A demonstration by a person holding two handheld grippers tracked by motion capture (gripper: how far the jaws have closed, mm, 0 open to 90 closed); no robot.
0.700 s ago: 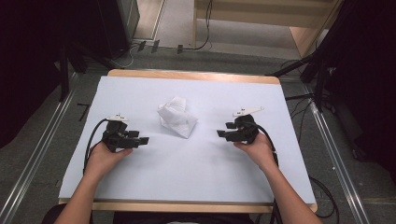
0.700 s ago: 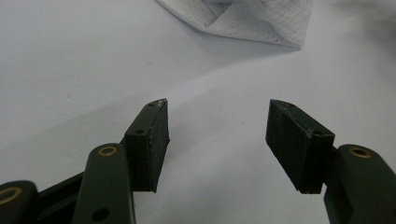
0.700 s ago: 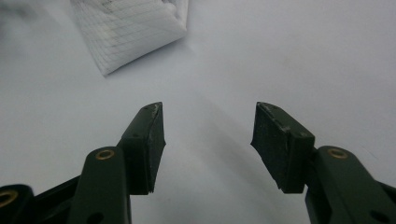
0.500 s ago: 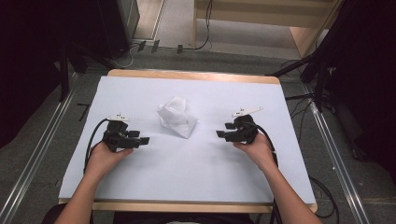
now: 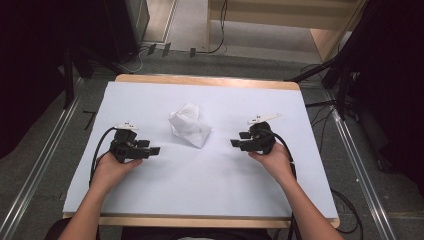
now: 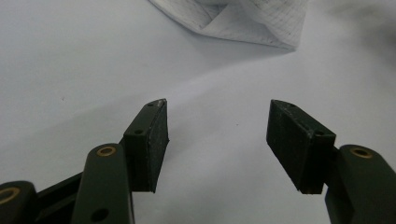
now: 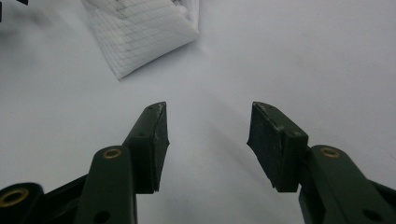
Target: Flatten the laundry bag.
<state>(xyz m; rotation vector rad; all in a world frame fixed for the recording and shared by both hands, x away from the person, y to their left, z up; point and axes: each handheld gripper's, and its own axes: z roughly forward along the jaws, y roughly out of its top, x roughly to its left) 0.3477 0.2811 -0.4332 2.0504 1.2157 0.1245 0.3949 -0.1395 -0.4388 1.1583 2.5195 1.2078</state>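
Item: one crumpled white cloth with a faint thin grid pattern [image 5: 189,125], loosely folded into an irregular, roughly triangular heap. It lies on the pale covered table [image 5: 210,190], near the middle of the surface and somewhat closer to the far edge than to the near edge, well apart from both side edges. Peaked folds stand up at its far end; a flatter pointed flap runs toward the near right. In the left gripper view one folded corner of it [image 6: 252,23] lies flat against the surface. In the right gripper view a squared corner [image 7: 140,32] likewise rests flat, grid lines visible.
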